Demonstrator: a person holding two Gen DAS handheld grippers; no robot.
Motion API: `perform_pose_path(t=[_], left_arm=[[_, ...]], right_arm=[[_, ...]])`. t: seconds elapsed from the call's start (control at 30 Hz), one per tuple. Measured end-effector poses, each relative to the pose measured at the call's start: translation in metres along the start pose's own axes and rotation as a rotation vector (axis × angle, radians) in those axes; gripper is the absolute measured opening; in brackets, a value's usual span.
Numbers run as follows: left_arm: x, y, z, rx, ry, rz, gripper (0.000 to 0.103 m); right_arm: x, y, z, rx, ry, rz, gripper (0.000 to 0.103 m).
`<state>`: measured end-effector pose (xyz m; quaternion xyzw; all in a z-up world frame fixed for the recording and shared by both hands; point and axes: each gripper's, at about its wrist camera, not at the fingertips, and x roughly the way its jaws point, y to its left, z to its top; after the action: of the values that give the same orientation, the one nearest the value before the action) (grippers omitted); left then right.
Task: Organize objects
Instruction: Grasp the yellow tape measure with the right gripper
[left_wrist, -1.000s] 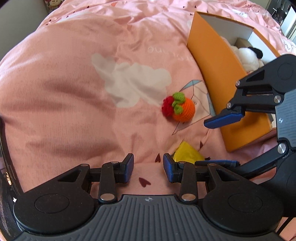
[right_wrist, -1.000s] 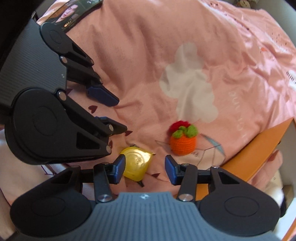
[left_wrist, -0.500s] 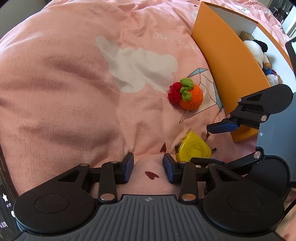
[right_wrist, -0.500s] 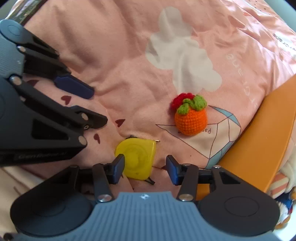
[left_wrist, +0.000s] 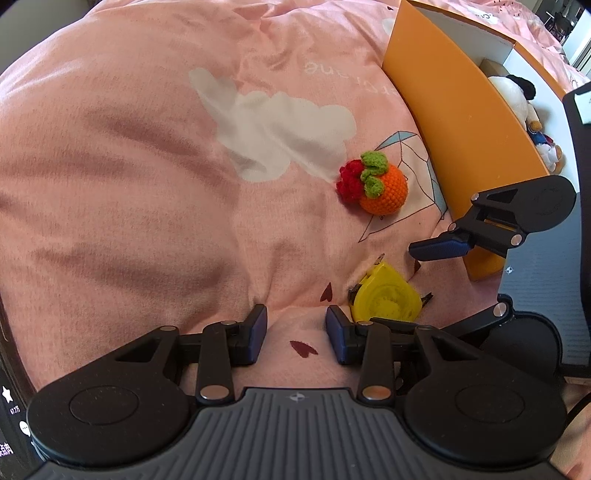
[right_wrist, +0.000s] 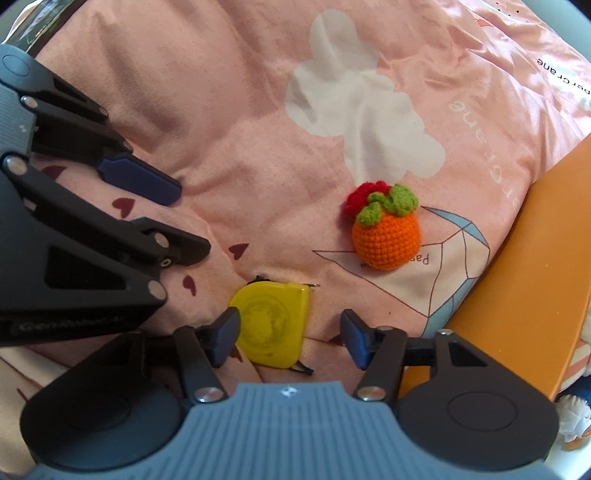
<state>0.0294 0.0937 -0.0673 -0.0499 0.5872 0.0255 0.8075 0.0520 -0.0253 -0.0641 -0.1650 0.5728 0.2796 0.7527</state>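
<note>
Right now the right gripper (right_wrist: 290, 338), jaws just widened, straddles the yellow tape measure (right_wrist: 271, 326): left pad touching its edge, right pad clear, not clamped. Tape measure lies flat on the pink duvet (right_wrist: 221, 110), near the crochet orange (right_wrist: 386, 236), orange box (right_wrist: 535, 277) beyond that. Left gripper (left_wrist: 295, 332) hovers beside, partly open, empty; right is nearer.
</note>
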Motion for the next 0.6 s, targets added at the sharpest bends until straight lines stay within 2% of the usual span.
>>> perform_pose_path(t=[0.17, 0.37, 0.6], left_arm=[[0.001, 0.002, 0.000, -0.010, 0.005, -0.009, 0.044], [0.001, 0.002, 0.001, -0.014, 0.004, -0.012, 0.044], [0.001, 0.003, 0.000, -0.018, 0.003, -0.016, 0.044]], right_arm=[[0.004, -0.005, -0.003, 0.039, 0.007, 0.043, 0.062], [0.006, -0.007, -0.008, 0.058, 0.011, 0.101, 0.053], [-0.001, -0.007, -0.016, 0.060, -0.020, 0.088, 0.049]])
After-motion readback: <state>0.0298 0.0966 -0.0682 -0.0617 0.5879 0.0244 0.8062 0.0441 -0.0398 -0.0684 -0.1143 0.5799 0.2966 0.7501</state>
